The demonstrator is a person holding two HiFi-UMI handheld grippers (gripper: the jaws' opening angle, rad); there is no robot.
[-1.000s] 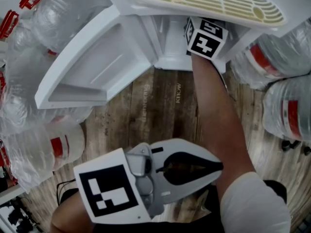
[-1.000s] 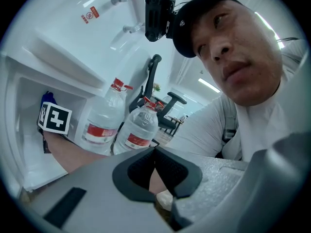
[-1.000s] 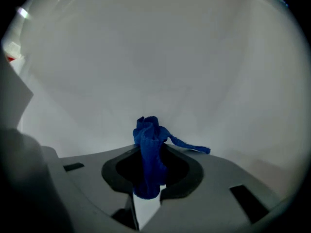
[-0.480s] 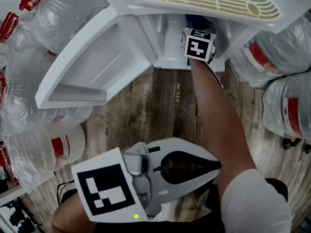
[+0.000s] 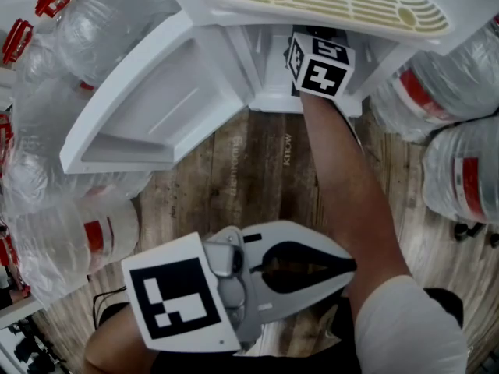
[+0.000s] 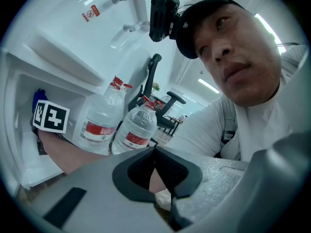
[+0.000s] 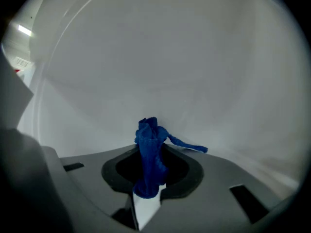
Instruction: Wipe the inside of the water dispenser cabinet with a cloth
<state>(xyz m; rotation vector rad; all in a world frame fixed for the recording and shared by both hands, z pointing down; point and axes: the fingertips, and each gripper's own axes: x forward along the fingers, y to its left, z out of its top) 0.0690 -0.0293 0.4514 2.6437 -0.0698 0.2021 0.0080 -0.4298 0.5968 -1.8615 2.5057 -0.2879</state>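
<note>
Cloth [image 7: 149,149] was blue, one twisted wad, clamped in my right gripper [image 7: 147,191] inside the white cabinet [image 7: 155,62]; my left gripper [image 6: 154,176] was closed, empty.

A floor of worn brown wooden planks [image 5: 257,170] carries everything here. The white water dispenser cabinet [image 5: 269,92] stands on it at the far side. Big clear plastic water bottles with red labels [image 5: 70,236] crowd the boards to its left, and more such bottles [image 5: 460,189] sit to its right.
</note>
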